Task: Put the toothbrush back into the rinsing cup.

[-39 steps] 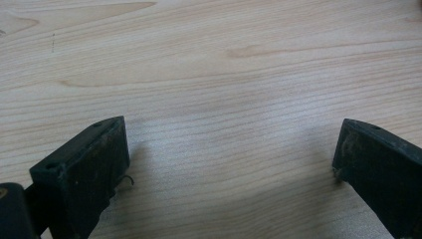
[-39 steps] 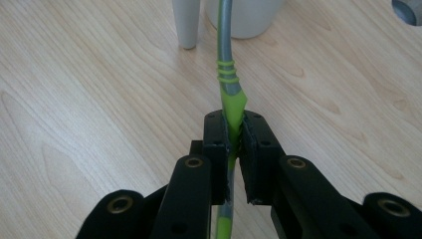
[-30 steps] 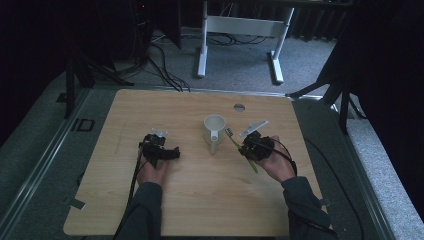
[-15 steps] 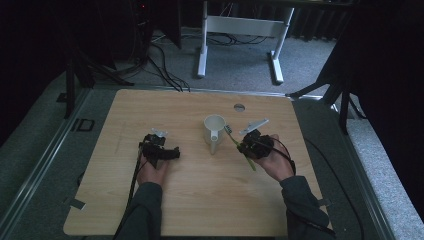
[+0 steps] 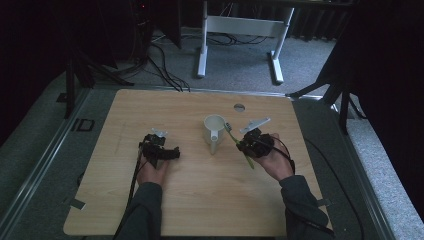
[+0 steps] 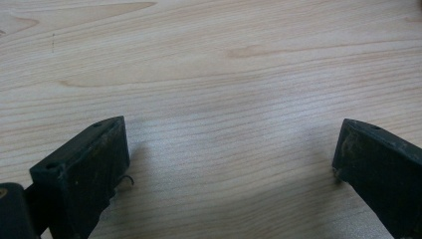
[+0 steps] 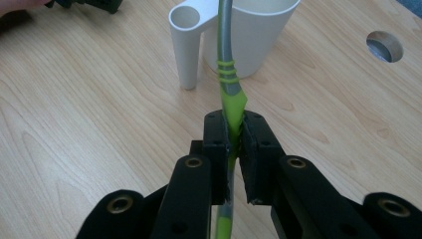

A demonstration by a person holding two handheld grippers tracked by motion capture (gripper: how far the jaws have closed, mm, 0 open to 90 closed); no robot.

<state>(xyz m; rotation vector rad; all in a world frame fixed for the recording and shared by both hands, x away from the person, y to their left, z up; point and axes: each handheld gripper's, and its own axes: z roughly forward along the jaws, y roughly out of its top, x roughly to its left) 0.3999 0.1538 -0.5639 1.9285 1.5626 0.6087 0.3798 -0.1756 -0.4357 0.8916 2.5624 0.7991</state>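
Note:
A white cup with a tube-like handle stands at the middle of the wooden table. My right gripper is shut on a green and grey toothbrush, whose grey head end points up toward the cup's rim. My left gripper rests on the table left of the cup, jaws open wide over bare wood with nothing between them.
A round cable hole sits in the table near its far edge. Beyond the table are a white desk frame and floor cables. Dark stands flank both sides.

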